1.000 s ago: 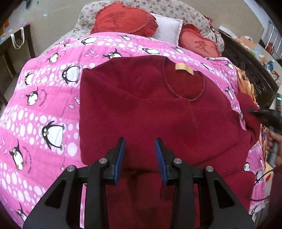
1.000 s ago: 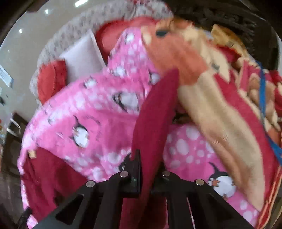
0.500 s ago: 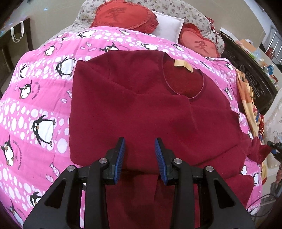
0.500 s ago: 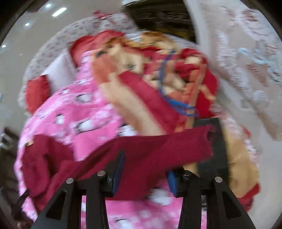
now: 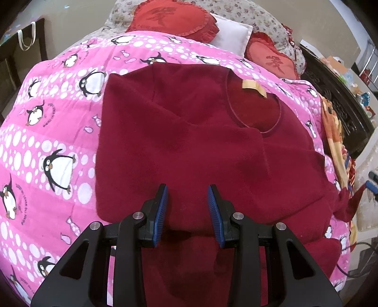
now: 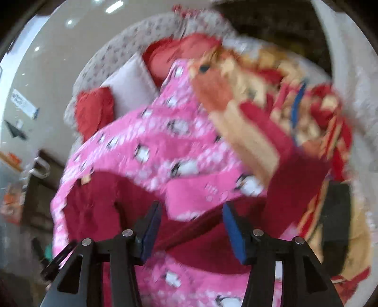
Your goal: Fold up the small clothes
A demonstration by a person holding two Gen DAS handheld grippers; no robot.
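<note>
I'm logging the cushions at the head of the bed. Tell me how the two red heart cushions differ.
The left red cushion looks bigger and shows its whole heart face with a frilled edge; the right red cushion looks smaller, partly hidden behind the pink quilt. Each sits on its own side of the white pillow. Both carry a darker character.

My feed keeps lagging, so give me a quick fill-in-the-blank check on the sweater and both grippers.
The dark red sweater lies on a pink quilt printed with ____.
The left gripper hovers over the sweater with its jaws ____.
The tan label sits inside the sweater's ____.
The right gripper has its jaws ____.

Missing words: penguins; open; neckline; open
</note>
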